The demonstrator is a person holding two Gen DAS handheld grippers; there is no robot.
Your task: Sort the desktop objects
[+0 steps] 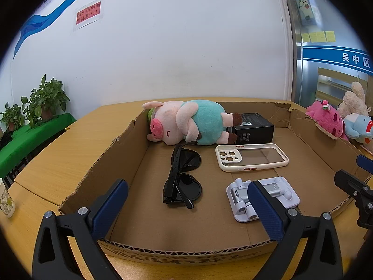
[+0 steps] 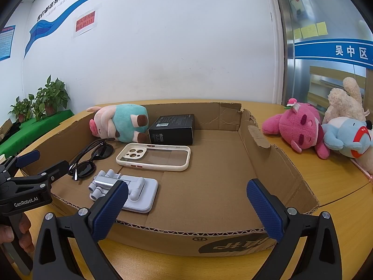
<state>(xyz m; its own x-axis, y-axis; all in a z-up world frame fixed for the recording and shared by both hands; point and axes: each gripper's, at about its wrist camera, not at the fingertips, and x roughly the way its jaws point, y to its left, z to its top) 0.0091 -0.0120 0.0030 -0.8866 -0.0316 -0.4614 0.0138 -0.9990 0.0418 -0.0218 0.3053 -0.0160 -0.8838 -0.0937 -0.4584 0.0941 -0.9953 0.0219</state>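
A shallow cardboard tray (image 1: 130, 140) (image 2: 275, 161) lies on the wooden table. In it lie a pink pig plush in a teal shirt (image 1: 186, 122) (image 2: 116, 122), a black box (image 1: 254, 128) (image 2: 173, 128), black sunglasses (image 1: 183, 175) (image 2: 93, 157), a cream phone case (image 1: 251, 157) (image 2: 153, 156) and a white folding phone stand (image 1: 277, 193) (image 2: 137, 191). My left gripper (image 1: 187, 206) hangs open over the tray's near edge, nothing between its fingers. My right gripper (image 2: 186, 206) is open too, above the tray's near right part, and empty.
Outside the tray on the right lie a pink plush (image 2: 300, 128) (image 1: 326, 119), a blue plush (image 2: 345, 137) and a beige plush (image 2: 347, 100). A paper cup (image 1: 5, 200) stands at the left. Potted plants (image 1: 44, 100) sit on a green-covered bench. A white wall rises behind.
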